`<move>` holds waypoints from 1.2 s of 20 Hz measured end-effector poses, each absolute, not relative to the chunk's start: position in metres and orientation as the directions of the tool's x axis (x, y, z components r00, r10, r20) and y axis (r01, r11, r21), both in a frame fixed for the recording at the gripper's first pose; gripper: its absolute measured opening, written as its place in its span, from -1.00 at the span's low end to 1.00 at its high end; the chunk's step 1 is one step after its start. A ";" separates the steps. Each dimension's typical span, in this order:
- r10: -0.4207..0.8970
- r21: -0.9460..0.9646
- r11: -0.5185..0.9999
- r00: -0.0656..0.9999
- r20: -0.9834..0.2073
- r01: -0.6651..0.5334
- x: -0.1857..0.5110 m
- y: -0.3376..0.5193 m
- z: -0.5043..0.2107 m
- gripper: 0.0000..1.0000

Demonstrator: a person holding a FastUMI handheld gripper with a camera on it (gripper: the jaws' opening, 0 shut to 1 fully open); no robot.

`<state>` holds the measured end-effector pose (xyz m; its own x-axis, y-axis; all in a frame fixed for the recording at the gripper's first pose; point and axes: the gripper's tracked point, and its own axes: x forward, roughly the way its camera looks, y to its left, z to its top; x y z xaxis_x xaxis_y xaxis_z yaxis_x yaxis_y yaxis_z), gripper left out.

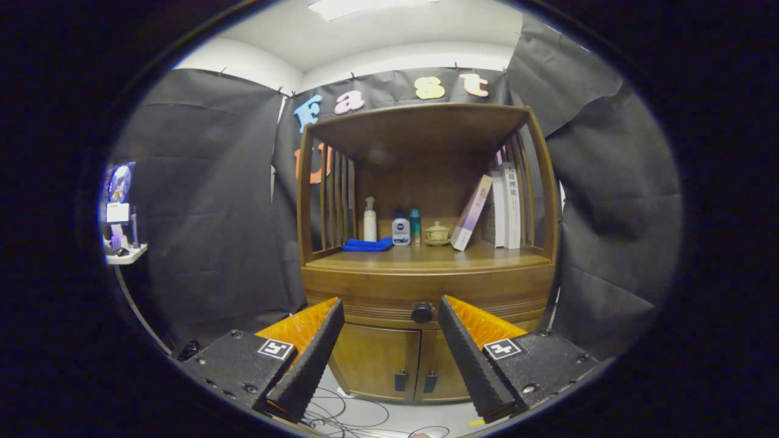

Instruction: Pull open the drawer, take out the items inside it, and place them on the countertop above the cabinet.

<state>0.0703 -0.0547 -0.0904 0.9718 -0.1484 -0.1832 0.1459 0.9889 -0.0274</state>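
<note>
You are holding the gripper (389, 316) with its fingers spread wide, gripping nothing, and aiming it straight at the wooden cabinet (426, 286). The drawer (377, 298) is sitting closed just under the countertop (426, 258), its long axis running side to side across the cabinet front, its face turned toward you. Its dark round knob (422, 313) is showing between the fingertips, nearer the right one and beyond both. Below it, the two cabinet doors (395, 365) are standing closed. Along the countertop's back edge, a folded blue cloth (367, 244) is lying at the left, then a white pump bottle (370, 220), a small blue-capped bottle (400, 230), a teal bottle (415, 226) and a lidded teacup (437, 234); books (496, 210) are leaning at the right edge.
</note>
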 end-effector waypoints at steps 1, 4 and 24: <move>-0.163 -0.028 0.987 0.968 -0.194 0.160 0.080 -0.062 -0.097 0.97; -0.193 -0.012 0.981 0.954 -0.228 0.196 0.109 -0.080 -0.116 0.96; -0.308 -0.124 0.951 0.903 -0.300 0.283 0.232 -0.140 -0.214 0.24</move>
<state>0.2317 -0.1401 -0.2137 0.9029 -0.3076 -0.3002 0.2829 0.9511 -0.1239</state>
